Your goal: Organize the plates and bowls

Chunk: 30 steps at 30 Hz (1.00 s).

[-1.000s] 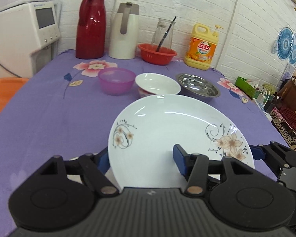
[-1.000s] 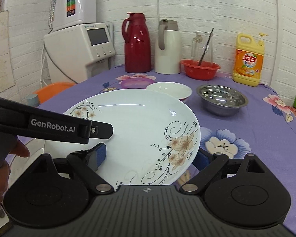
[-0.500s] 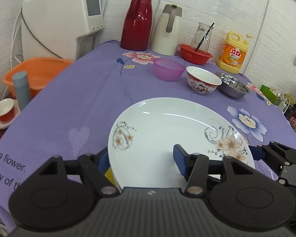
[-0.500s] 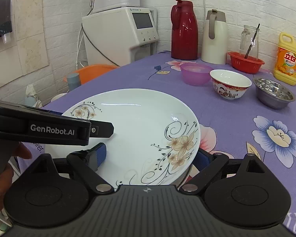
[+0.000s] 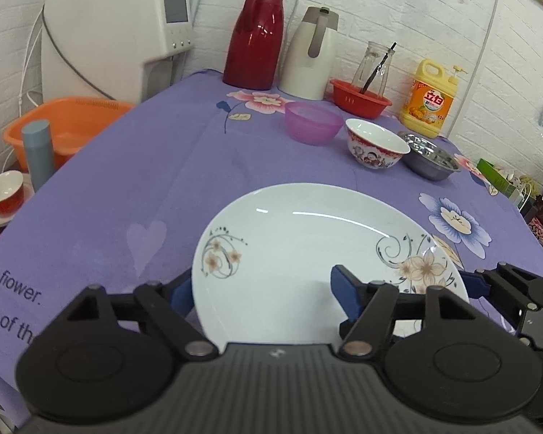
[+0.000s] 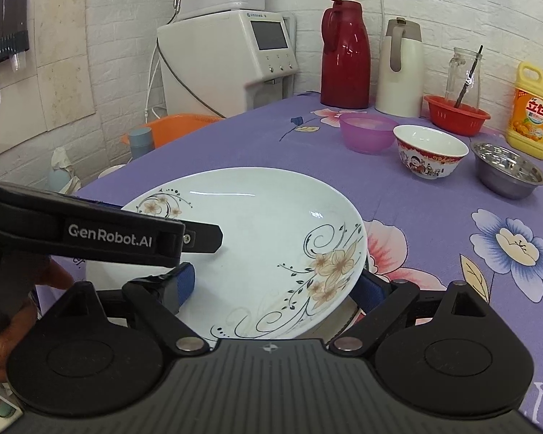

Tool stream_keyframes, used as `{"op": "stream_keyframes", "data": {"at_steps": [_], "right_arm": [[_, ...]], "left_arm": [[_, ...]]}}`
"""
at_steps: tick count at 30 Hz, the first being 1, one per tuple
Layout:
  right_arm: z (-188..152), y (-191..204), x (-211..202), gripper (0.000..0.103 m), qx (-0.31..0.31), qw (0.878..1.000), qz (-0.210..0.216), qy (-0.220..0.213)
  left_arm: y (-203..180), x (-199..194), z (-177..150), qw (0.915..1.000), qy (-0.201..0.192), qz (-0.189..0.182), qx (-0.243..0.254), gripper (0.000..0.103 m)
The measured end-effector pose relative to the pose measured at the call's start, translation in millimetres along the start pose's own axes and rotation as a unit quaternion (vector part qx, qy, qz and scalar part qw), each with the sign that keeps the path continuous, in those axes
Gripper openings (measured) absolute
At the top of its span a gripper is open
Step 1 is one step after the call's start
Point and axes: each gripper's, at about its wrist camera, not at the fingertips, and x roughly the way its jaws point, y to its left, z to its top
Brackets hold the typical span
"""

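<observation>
Two hand-held grippers share one white floral plate (image 5: 307, 253) above the near edge of the purple-clothed desk (image 5: 163, 181). The left gripper (image 5: 260, 293) is clamped on the plate's near rim, one blue pad on the upper face and the other below the left edge. The right gripper (image 6: 275, 287) grasps the same plate (image 6: 257, 238) from the opposite side, its pads pinching the rim by the larger flower pattern.

The plate lies roughly level and appears lifted off the cloth, though neither view shows the gap clearly.

The relation that matters lies straight ahead: a row of three bowls stands well apart from the plate, toward the far right of the desk. The purple bowl (image 5: 313, 123) stands left, the painted porcelain bowl (image 5: 374, 148) just beside it in the middle, and the steel bowl (image 5: 430, 157) on the right.

Judging by this layout, setting the plate down needs only a descent, while the right gripper sits nearer the bowls.
</observation>
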Motion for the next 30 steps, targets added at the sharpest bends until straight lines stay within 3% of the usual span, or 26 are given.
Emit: {"op": "stream_keyframes", "data": {"at_steps": [3,7,12,18,23,30], "right_arm": [[0,2,0,0.103,-0.003,1.0,-0.01,-0.006],[0,6,1,0.103,-0.026,0.999,-0.03,-0.009],[1,-1,-2,0.103,-0.041,0.999,-0.008,0.003],[2,-32,-9,0.103,0.027,0.999,-0.022,-0.022],[1,-48,-22,0.103,0.064,0.996,-0.007,-0.056],[-2,-89,-34,0.103,0.101,0.991,-0.057,-0.062]], "left_arm": [[-7,-9,5,0.9993,-0.029,0.013,0.021,0.071],[-16,-15,15,0.998,-0.049,0.003,0.039,0.072],[-27,-9,20,0.9978,-0.048,-0.002,0.046,0.072],[-36,-7,20,0.9973,-0.047,-0.002,0.057,0.072],[-46,-4,22,0.9969,-0.043,-0.005,0.066,0.072],[-68,12,26,0.9964,-0.028,-0.016,0.079,0.072]]}}
